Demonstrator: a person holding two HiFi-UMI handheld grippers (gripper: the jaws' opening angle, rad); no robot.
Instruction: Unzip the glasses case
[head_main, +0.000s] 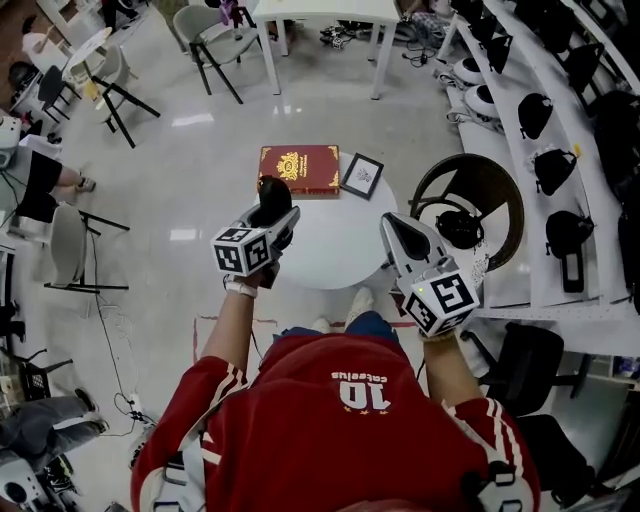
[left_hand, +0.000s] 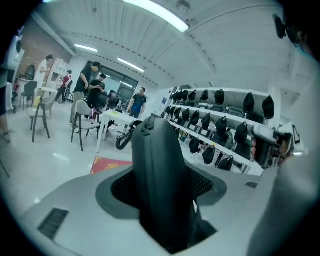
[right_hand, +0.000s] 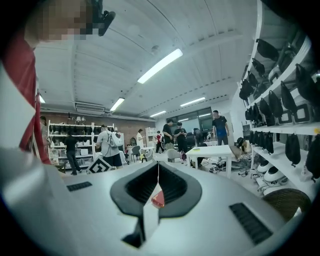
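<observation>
Though perhaps zipped, glasses case (left_hand: 160, 180) aloft

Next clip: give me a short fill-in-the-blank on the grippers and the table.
1. The left gripper is clamped on a black ____.
2. The right gripper has its jaws ____.
3. On the white table, beside the small frame, lies a red ____.
Missing words: glasses case; shut; book.

- Round white bench (head_main: 330, 245) on a pale floor (head_main: 180, 150).
- Red book (head_main: 299, 170) lies flat at its far edge.
- Small black frame (head_main: 362, 175) lies just right of the book.
</observation>
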